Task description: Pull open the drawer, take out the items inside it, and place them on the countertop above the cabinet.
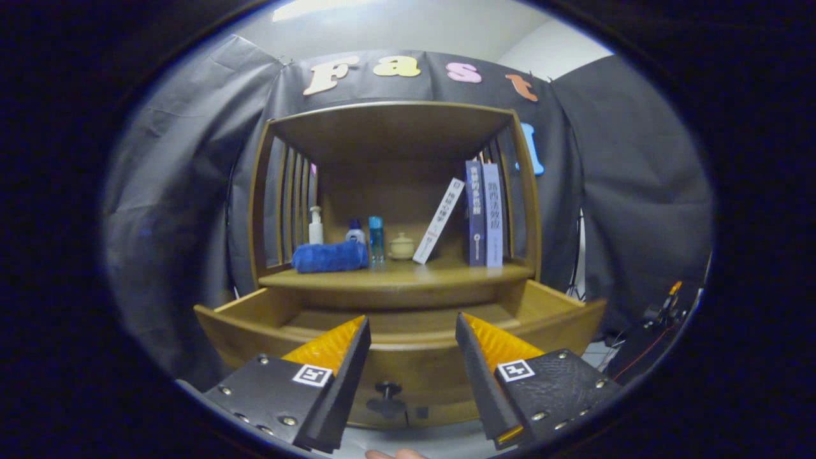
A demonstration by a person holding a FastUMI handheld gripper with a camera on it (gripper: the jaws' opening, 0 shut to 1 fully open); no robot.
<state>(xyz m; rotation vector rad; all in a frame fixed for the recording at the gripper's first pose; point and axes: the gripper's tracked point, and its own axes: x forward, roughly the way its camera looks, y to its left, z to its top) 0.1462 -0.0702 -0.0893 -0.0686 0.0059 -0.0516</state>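
Note:
The wooden drawer (408,360) is pulled out toward me, and its dark knob (387,390) shows low on the front, between my fingers. What I can see of the drawer's inside is bare wooden floor; its nearer part is hidden by the front panel. My gripper (412,328) is open, hovering just above the drawer's front edge with nothing between the fingers. Just beyond lies the countertop (395,275). On it are a rolled blue towel (329,256), a white pump bottle (315,226), two small blue bottles (376,240) and a small lidded jar (401,246).
Three books (482,213) stand on the countertop's right side, one of them leaning. The cabinet's slatted side walls and roof (389,121) enclose the countertop. Cables and gear (663,312) lie on the floor to the right. A fingertip (398,454) shows below the gripper.

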